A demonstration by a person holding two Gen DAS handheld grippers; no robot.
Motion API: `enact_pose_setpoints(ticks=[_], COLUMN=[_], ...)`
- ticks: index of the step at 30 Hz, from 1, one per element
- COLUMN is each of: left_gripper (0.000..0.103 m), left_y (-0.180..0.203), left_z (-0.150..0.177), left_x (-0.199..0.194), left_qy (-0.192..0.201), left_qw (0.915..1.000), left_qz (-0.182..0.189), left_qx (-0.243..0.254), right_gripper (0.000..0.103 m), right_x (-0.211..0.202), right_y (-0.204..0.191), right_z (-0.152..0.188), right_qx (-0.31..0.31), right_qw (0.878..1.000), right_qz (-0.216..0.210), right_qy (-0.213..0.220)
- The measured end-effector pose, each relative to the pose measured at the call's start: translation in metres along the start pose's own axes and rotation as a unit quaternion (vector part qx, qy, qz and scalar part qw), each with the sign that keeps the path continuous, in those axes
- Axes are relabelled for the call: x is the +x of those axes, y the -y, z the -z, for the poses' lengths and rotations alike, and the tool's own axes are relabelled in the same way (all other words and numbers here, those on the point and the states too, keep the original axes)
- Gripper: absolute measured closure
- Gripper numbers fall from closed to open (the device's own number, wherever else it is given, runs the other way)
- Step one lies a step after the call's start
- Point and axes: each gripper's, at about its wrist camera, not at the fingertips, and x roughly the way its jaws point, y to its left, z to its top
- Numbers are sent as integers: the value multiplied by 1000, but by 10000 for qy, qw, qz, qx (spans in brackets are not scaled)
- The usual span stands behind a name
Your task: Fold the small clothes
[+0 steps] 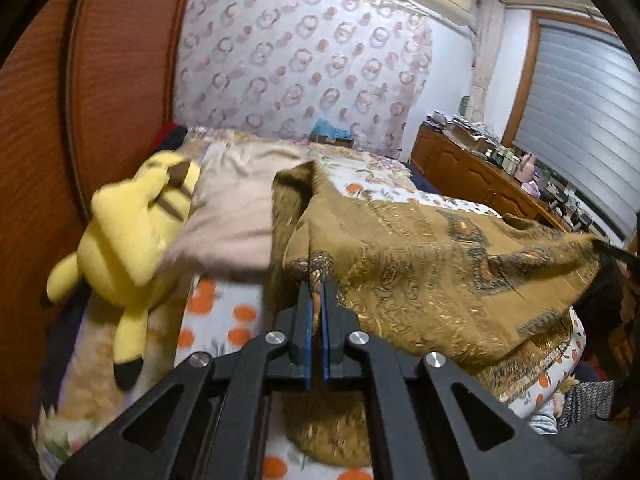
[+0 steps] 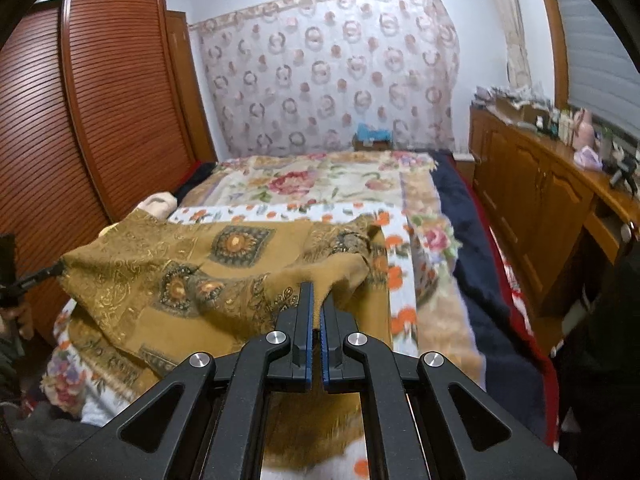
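Note:
A mustard-gold patterned cloth hangs stretched above the bed, held at two corners. My left gripper is shut on one corner of it, the fabric pinched between the blue pads. My right gripper is shut on the opposite corner of the same cloth, which sags from its fingertips. In the left wrist view the right gripper's tip shows at the cloth's far right edge. The left gripper's tip shows at the far left of the right wrist view.
A bed with a floral and orange-print cover lies under the cloth. A yellow plush toy and a beige pillow rest at the left by the wooden wardrobe. A cluttered wooden cabinet runs along the right.

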Motion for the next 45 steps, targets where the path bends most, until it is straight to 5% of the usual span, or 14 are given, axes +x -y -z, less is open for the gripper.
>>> enact_pose_setpoints(ticks=[8,13,27,30,33,38,45], left_gripper=[102,102,102,92,65,62,62], left_y=[-12,-13,-4,-5,-6,-7,-5], left_z=[33,34,25,20,14,7,13], left_x=[21,10,-1,-4,-2,18,64], left_qy=[-414,-299,-351,-325,-248,-389,-847], left_qw=[9989,9991,9990,9987,9977,9974,9941], left_qz=[-149,-59,-291,-381,-626,-602,-631], left_qx=[-164,-278,-45,3,90,103,245], right_gripper=[103,103,99,88,68,64,64], right_x=[33,38,26,20,16,27,100], right_y=[23,25,12,11,10,9,22], right_z=[68,83,69,58,45,15,-34], right_qx=[172,173,-209,-287,-339,-551,-509], right_qw=[9925,9909,9927,9935,9943,9949,9955], right_qz=[525,544,657,736,776,766,639], right_qy=[-1095,-1216,-986,-822,-643,-354,-471])
